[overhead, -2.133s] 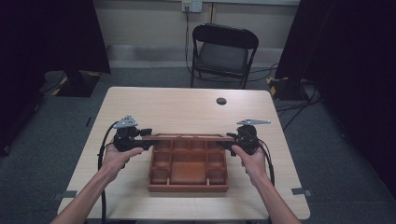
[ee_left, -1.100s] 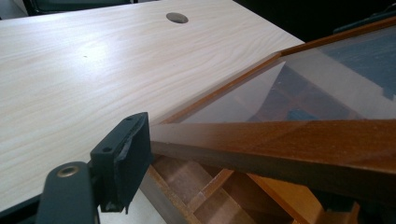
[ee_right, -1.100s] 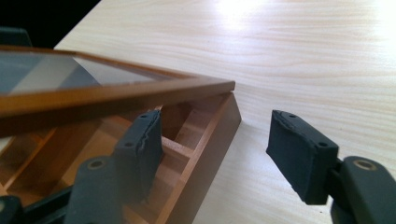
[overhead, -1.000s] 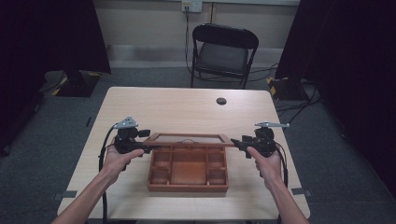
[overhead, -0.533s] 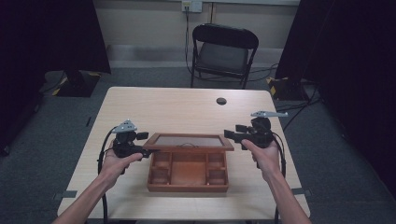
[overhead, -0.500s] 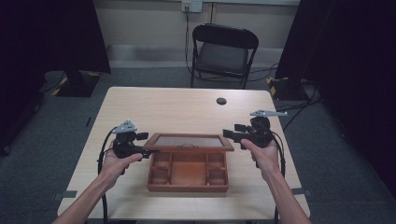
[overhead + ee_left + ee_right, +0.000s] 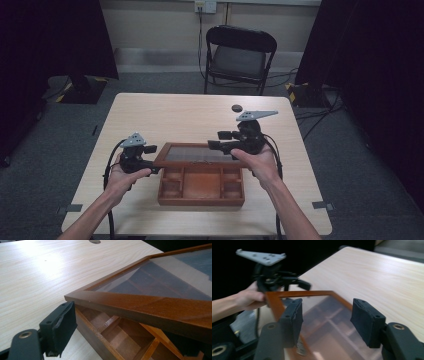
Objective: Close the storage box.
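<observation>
The box (image 7: 201, 186) sits near the middle of the counter (image 7: 165, 117), its glazed lid (image 7: 196, 153) raised partway. Left tool (image 7: 150, 159) stands open at the lid's left corner, having just widened. Right tool (image 7: 216, 141) hovers open above the lid's right end, jaws having just narrowed with nothing between. Lid judged light, stiff, fragile at the pane; grip the wooden frame only. A small dark disc (image 7: 236, 107) lies far off, clear.

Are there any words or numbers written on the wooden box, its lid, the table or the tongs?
None can be read: the wooden box, its glass lid, the table, the left tongs and right tongs bear no letters or numbers.
The small dark disc on the table is too small to tell.
</observation>
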`<state>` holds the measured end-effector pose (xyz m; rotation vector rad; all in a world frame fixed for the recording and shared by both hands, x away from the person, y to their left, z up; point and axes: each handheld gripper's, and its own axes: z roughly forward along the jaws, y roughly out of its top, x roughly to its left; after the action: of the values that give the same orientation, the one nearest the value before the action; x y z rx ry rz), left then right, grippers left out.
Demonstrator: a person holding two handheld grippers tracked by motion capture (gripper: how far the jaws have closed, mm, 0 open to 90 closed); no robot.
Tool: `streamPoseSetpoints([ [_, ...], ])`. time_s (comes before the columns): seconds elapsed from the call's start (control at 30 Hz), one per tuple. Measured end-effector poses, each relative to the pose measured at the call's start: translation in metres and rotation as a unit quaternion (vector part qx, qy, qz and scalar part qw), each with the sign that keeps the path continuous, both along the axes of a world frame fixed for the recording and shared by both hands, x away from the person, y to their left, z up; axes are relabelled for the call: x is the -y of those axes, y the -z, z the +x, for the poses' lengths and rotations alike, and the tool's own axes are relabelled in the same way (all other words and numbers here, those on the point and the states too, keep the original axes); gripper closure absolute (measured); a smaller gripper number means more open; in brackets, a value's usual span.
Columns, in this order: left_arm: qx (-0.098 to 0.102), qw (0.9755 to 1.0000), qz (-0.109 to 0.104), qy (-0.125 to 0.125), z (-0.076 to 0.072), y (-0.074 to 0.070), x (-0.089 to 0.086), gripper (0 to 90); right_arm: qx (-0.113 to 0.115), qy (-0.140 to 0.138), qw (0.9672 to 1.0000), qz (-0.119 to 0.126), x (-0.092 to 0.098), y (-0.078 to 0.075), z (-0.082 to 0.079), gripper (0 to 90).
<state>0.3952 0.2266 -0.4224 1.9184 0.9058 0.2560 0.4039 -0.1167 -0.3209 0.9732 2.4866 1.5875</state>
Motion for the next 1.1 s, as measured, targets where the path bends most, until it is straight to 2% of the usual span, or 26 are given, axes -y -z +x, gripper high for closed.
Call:
streamPoseSetpoints([
  [0.2, 0.001, 1.0000, 0.001, 0.001, -0.001, 0.002, 0.000, 15.7, -0.008, -0.051, 0.9986, -0.012, -0.020, 0.002, -0.004, 52.5],
  [0.4, -0.001, 1.0000, 0.007, 0.007, -0.003, 0.005, 0.000, 15.7, -0.007, -0.084, 0.9961, -0.024, -0.031, 0.003, -0.008, 62.3],
  [0.7, -0.003, 0.9999, 0.008, 0.009, -0.005, 0.008, 0.000, 15.7, -0.023, -0.106, 0.9934, -0.035, -0.034, 0.010, -0.010, 70.8],
  [1.1, -0.003, 0.9999, 0.007, 0.008, -0.006, 0.009, 0.000, 16.1, -0.045, -0.121, 0.9903, -0.050, -0.031, 0.022, -0.011, 74.7],
])
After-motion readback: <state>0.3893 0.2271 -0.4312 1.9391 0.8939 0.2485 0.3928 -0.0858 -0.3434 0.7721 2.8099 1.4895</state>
